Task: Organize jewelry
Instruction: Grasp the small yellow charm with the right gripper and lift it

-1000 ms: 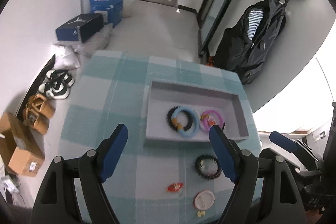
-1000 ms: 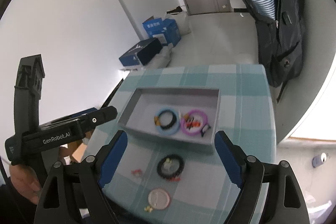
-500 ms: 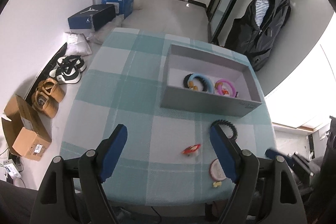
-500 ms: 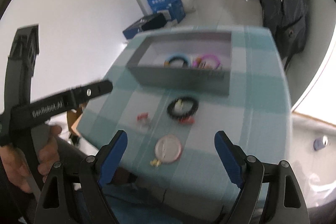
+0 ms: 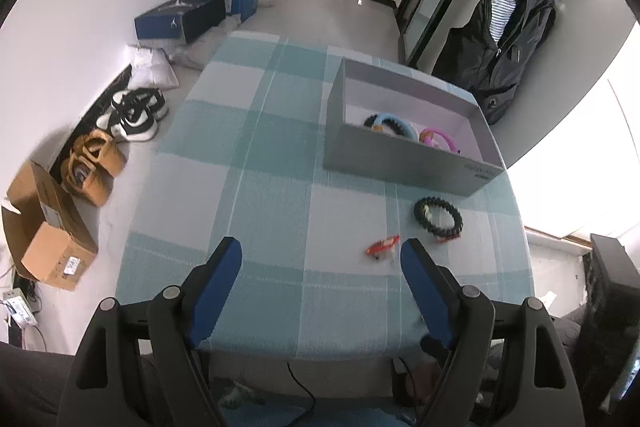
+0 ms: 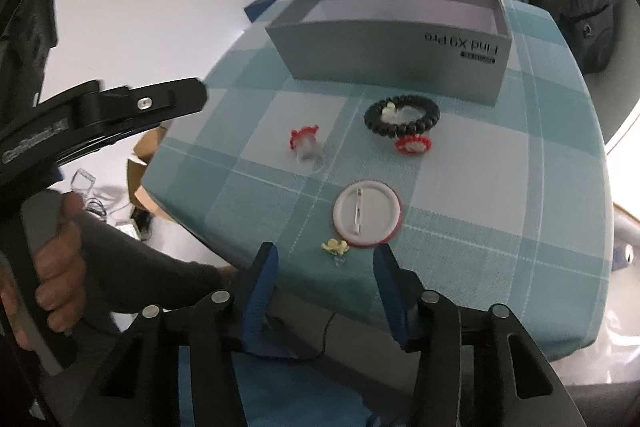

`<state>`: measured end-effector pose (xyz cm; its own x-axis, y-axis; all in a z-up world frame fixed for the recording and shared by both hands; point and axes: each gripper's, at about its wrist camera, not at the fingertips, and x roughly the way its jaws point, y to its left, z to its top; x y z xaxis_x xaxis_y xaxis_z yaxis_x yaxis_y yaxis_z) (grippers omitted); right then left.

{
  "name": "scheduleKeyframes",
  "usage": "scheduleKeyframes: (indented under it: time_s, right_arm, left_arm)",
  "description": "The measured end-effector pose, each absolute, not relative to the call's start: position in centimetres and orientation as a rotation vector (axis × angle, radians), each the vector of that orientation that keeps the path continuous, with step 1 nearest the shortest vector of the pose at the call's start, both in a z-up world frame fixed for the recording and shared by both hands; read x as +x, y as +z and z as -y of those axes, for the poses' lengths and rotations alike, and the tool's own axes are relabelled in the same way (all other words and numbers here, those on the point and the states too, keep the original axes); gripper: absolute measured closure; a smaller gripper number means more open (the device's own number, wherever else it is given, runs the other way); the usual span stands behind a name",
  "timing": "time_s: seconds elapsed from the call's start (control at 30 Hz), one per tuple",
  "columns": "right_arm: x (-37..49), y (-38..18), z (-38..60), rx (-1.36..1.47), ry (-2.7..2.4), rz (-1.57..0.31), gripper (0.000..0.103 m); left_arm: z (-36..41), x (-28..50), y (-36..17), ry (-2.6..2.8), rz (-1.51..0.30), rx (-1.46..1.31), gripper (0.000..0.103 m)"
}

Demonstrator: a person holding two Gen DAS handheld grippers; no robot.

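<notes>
A grey box (image 5: 404, 163) (image 6: 384, 55) stands on the checked tablecloth; in the left wrist view it holds a blue-and-black bracelet (image 5: 390, 123) and a pink bracelet (image 5: 440, 139). In front of the box lie a black bead bracelet (image 6: 401, 116) (image 5: 438, 219), a small red-and-white ornament (image 6: 413, 145), a red clip (image 6: 304, 143) (image 5: 383, 247), a white round badge (image 6: 367, 213) and a tiny yellow earring (image 6: 336, 247). My right gripper (image 6: 326, 259) is open and empty, just in front of the earring and badge. My left gripper (image 5: 320, 263) is open and empty above the table's near edge.
The left hand-held gripper (image 6: 100, 111) reaches in from the left of the right wrist view. Beside the table are shoes (image 5: 136, 109), cardboard boxes (image 5: 48, 227) and blue boxes (image 5: 180, 17) on the floor. A black jacket (image 5: 504, 39) hangs at the back right.
Both grippers have pulled back toward the near table edge and dropped lower. The right gripper's fingers have narrowed and now sit close to the earring and badge.
</notes>
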<state>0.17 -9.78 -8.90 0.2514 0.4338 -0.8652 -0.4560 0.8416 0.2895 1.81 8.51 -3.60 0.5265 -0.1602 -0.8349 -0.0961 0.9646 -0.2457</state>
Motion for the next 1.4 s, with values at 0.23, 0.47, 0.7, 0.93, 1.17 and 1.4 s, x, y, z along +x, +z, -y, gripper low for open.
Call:
scheduleKeyframes:
  time_s: [0.23,0.47,0.7,0.93,1.17,1.4]
  right_arm:
    - [0.0,-9.5,7.7,-0.160,0.563,-1.140,0.082]
    - [-0.4,-9.6,7.3,-0.200,0.531,-1.122,0.090]
    - [-0.1,-7.7,8.9,-0.133,0.529,-1.075,0.090]
    - [1.6,-4.7,14.6,0.107,0.463,-1.028,0.090]
    - [1.9,-2.1,18.1,0.183,0.418,-0.925,0.090]
    - [1.7,-1.7,20.1,0.232,0.424,-0.919,0.090]
  left_arm:
    - [-9.1,1.1,-4.6,-0.042,-1.072,-0.271,0.025]
    - [-9.4,0.9,-5.3,-0.051,-1.109,-0.298,0.025]
    - [-8.2,1.0,-5.9,-0.129,-1.152,-0.304,0.025]
    - [-4.9,0.7,-6.4,-0.256,-1.205,-0.272,0.025]
    - [-0.3,1.0,-6.7,-0.331,-1.212,-0.169,0.025]
    - [3.0,1.9,-7.8,-0.252,-1.238,-0.004,0.025]
